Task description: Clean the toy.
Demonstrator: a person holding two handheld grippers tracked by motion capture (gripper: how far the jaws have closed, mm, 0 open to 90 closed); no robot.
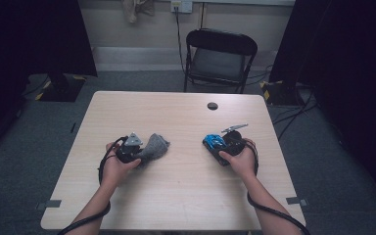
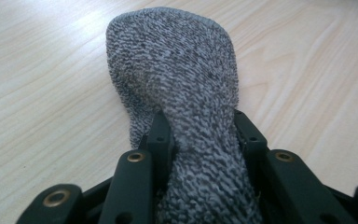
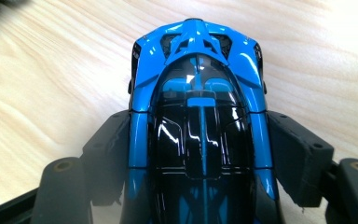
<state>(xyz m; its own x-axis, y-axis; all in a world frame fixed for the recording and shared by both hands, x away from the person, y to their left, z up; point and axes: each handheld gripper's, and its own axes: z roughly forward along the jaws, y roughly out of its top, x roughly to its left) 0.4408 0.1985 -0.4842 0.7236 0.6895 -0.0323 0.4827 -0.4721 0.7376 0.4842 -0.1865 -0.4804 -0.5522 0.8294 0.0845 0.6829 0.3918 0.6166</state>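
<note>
The left gripper [image 1: 144,152] pinches one grey sock [image 2: 177,79] by its gathered end, so the rest trails out toward two o'clock on the table [image 1: 176,196], likely for dragging or lifting. At three o'clock from it, the right gripper [image 1: 215,144] clamps one blue toy car [image 3: 198,116] across its sides, steadying it; two grippers, one chair [image 1: 220,56].

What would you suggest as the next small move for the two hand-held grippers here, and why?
Probably bring the two together. The left hand-held gripper is shut on a grey sock, the right hand-held gripper on a blue toy car, and they sit apart over the table. Closing that gap looks like the likely step, perhaps to wipe or wrap the car.
</note>
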